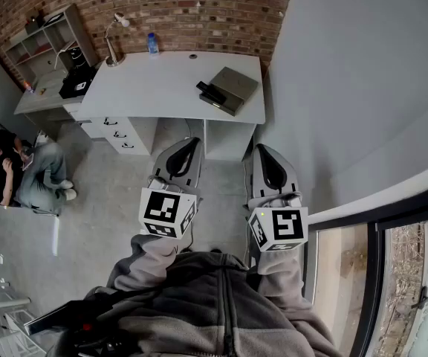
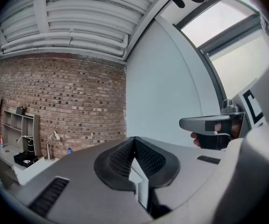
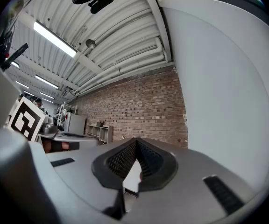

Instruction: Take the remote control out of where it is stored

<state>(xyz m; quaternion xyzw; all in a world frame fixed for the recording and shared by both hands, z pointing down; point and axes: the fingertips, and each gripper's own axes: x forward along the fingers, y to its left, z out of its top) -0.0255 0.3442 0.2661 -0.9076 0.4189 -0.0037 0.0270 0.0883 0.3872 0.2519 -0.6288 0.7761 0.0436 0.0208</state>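
A white desk stands against the brick wall, some way ahead of me. On its right end lies a flat grey box with a black, remote-like bar at its left edge. A white drawer unit sits under the desk's left part. My left gripper and right gripper are held side by side close to my body, well short of the desk. Both are shut with nothing between the jaws, as the left gripper view and the right gripper view show.
A desk lamp, a blue bottle and a black machine stand on the desk's left side. A shelf unit is at the far left. A person sits at the left. A grey wall and a window frame run along the right.
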